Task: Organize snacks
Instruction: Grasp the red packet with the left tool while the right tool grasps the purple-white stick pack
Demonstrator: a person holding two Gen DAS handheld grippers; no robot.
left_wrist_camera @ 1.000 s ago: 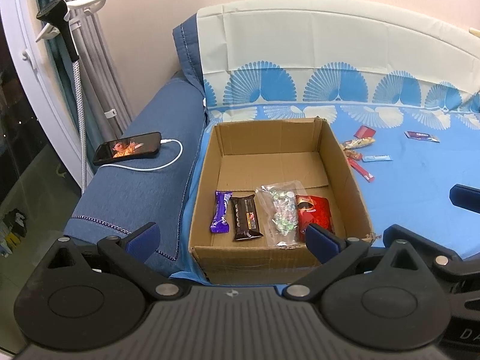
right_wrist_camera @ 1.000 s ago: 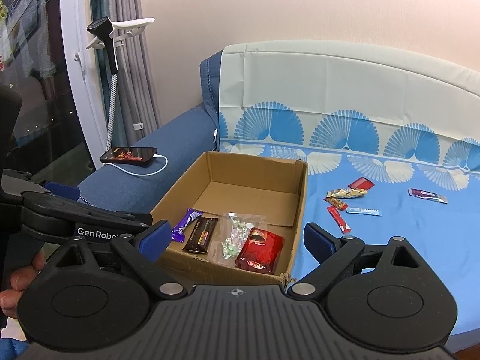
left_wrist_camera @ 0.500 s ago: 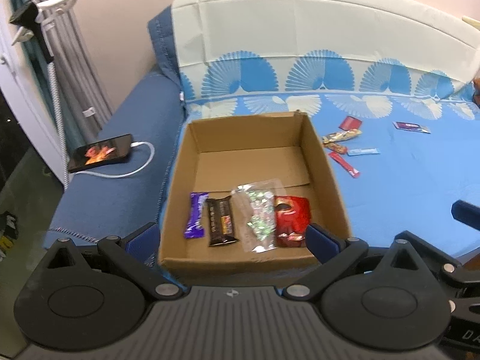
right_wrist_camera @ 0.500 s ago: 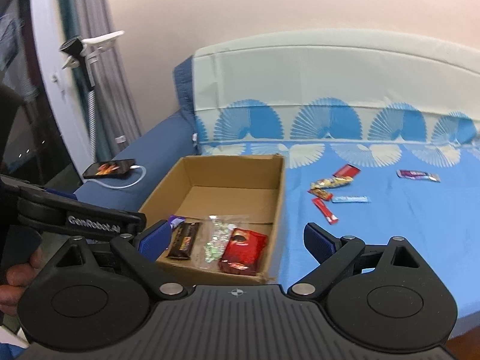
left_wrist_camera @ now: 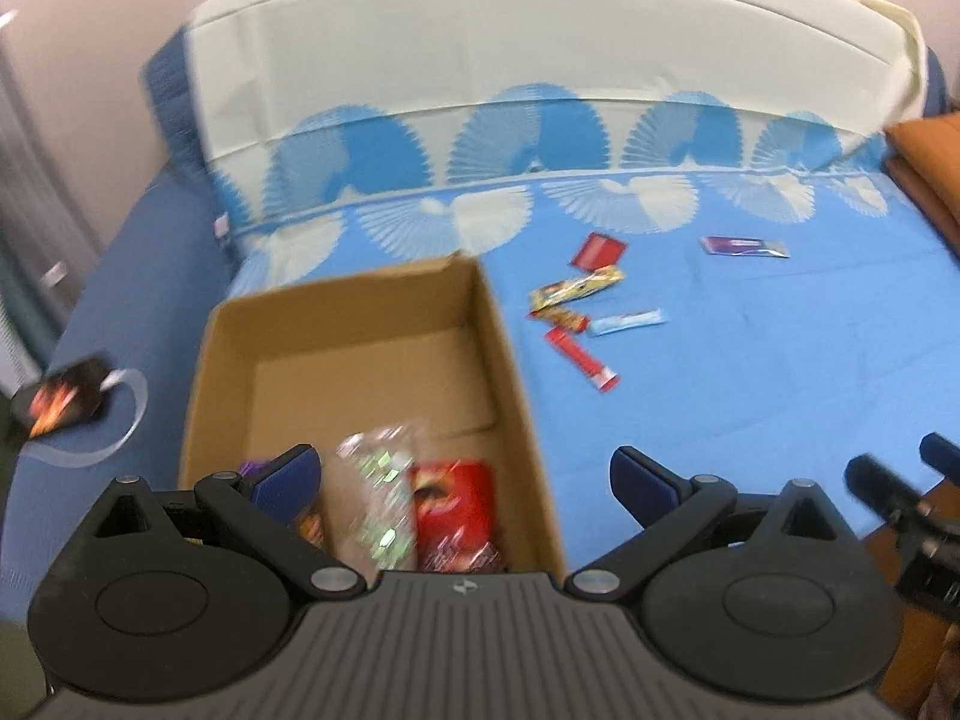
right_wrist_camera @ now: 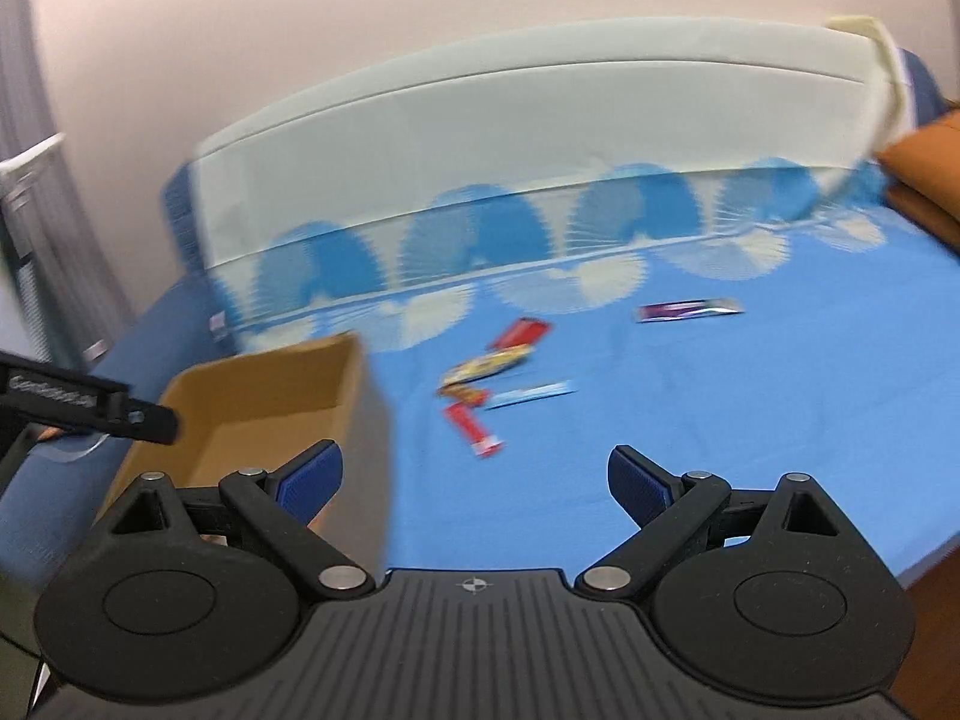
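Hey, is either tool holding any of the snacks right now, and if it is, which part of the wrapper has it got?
Nothing is held. The left tool and right tool are both open, with nothing between their fingers.

Matt brown corrugated cardboard is seen in the box (left_wrist_camera: 360, 324), its walls dull and slightly fibrous. Glossy foil is shown by the red packet (left_wrist_camera: 453, 504) inside it, and clear, crinkled, shiny plastic by the sweet bag (left_wrist_camera: 378, 492) beside it. Printed cotton-like cloth, matt and faintly creased, is spread over the bed (left_wrist_camera: 750, 360); denim-like blue fabric is seen at its left edge. Shiny wrappers are caught on the red bar (right_wrist_camera: 471, 429) and the purple bar (right_wrist_camera: 690, 310). Matt black plastic, ribbed on the body, is presented by the right claw (right_wrist_camera: 474, 480), with bright metal pivot pins and blue rubbery-looking pads (right_wrist_camera: 636, 489). The same finish is worn by the left claw (left_wrist_camera: 465, 474).
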